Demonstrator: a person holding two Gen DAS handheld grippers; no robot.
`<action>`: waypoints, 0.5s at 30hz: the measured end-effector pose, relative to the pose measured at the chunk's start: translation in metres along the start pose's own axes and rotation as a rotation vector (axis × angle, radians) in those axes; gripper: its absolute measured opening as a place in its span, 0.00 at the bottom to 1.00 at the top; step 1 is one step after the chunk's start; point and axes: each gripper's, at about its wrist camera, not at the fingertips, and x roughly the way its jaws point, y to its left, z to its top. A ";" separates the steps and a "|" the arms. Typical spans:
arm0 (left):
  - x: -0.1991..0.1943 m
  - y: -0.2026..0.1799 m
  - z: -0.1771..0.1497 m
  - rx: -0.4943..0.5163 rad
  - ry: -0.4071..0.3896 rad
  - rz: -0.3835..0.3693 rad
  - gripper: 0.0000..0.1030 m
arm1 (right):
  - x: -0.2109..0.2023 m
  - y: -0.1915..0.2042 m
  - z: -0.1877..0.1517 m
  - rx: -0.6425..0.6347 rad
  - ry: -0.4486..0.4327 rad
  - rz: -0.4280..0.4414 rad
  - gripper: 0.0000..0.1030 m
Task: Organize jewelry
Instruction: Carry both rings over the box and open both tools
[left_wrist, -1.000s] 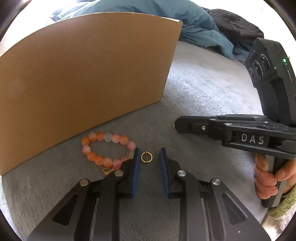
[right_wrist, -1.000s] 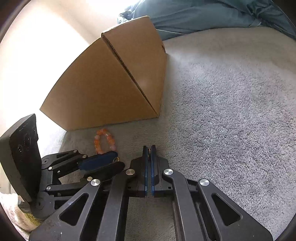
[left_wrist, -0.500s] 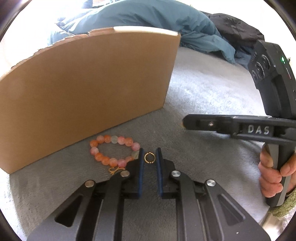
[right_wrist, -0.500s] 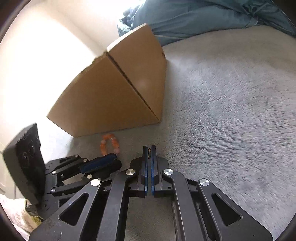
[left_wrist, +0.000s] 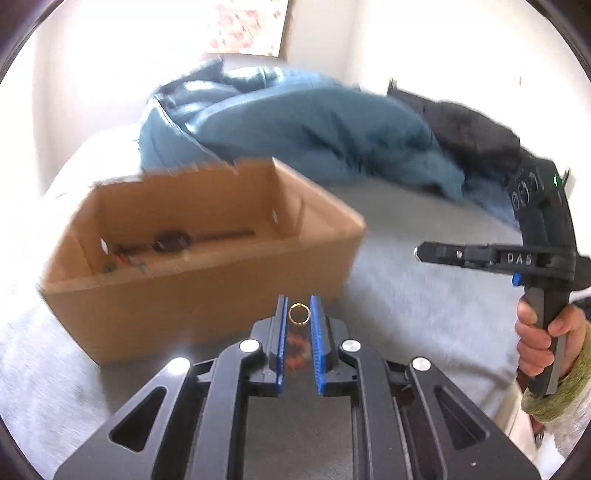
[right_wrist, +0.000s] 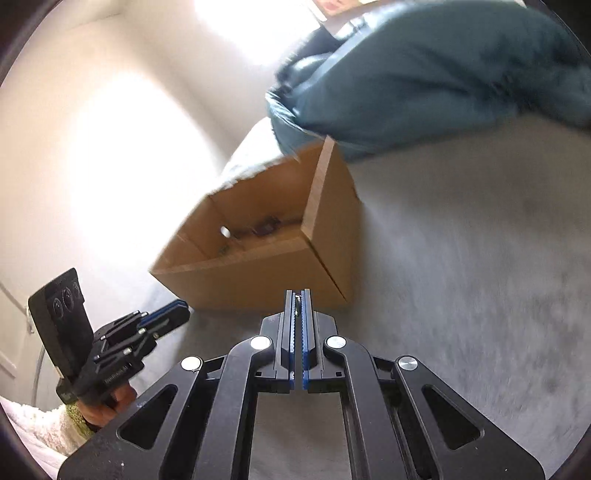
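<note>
A cardboard box (left_wrist: 207, 295) sits on carpet (left_wrist: 424, 314), bedding (left_wrist: 314, 133) behind, perhaps jewelry inside.

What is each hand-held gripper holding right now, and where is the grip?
The left hand-held gripper pinches the small gold ring across its sides, near the fingertips. The right hand-held gripper is shut on a thin dark piece I can't identify.

Left wrist view: camera sits behind its own fingers (left_wrist: 280, 332), facing forward and downward over the near wall of the box (left_wrist: 207, 295), close enough to look into it. The right gripper (left_wrist: 419, 253) enters right of the box. Right wrist view: camera behind its fingers (right_wrist: 306, 332), facing the box (right_wrist: 258, 273) corner-on from its right, slightly farther off. Both views share the box, the blue bedding (right_wrist: 424, 74) behind it, and the grey bed surface (right_wrist: 461, 240).
</note>
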 end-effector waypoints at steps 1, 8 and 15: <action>-0.008 0.007 0.009 -0.013 -0.025 0.003 0.11 | -0.001 0.009 0.008 -0.023 -0.010 0.011 0.01; 0.004 0.047 0.054 -0.066 -0.013 0.059 0.11 | 0.043 0.055 0.052 -0.127 0.016 0.053 0.01; 0.062 0.097 0.064 -0.167 0.104 0.102 0.11 | 0.115 0.060 0.076 -0.130 0.143 0.011 0.01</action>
